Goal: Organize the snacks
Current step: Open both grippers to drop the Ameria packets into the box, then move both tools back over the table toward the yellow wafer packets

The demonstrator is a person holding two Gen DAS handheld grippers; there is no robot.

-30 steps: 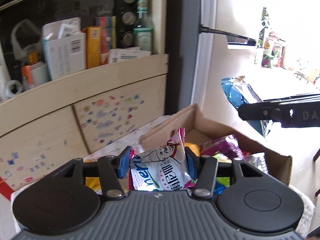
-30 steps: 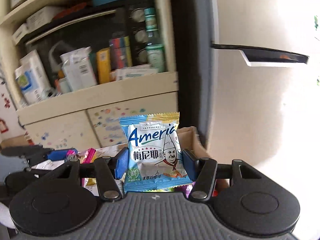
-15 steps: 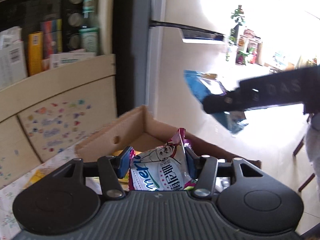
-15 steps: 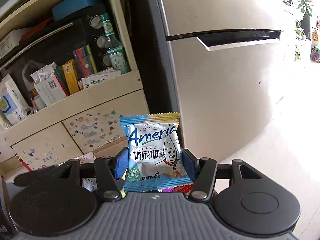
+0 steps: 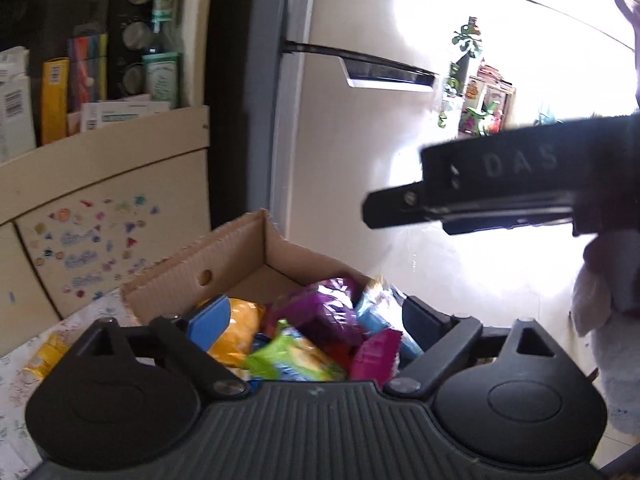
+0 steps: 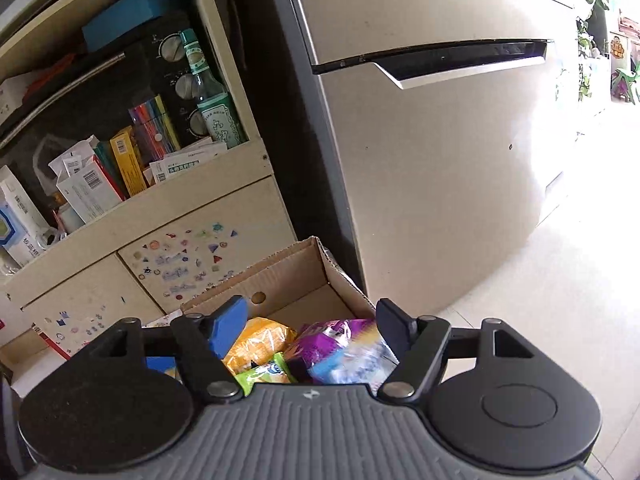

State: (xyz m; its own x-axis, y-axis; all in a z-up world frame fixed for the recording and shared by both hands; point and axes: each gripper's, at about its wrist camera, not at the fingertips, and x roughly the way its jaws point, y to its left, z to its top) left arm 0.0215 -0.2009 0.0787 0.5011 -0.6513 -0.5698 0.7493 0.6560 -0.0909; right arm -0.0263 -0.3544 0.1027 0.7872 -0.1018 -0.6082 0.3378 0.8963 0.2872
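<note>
Fingers [image 5: 208, 322] of the left gripper [image 5: 316, 320] stand spread wide with nothing pinched between them, having just opened, and they hover over an open cardboard box [image 5: 224, 256] heaped with snack packets [image 5: 316, 320] in purple, orange, green, pink and blue. Beside it, the right gripper [image 6: 310, 326] has its fingers [image 6: 228, 326] spread too, just opened, gripping nothing, above the same box and its packets. One small yellow packet [image 5: 44, 354] lies outside the box on the floral desk [image 5: 12, 392]. Behind the box stand a cluttered shelf unit [image 6: 160, 192] and a pale refrigerator [image 6: 440, 160].
</note>
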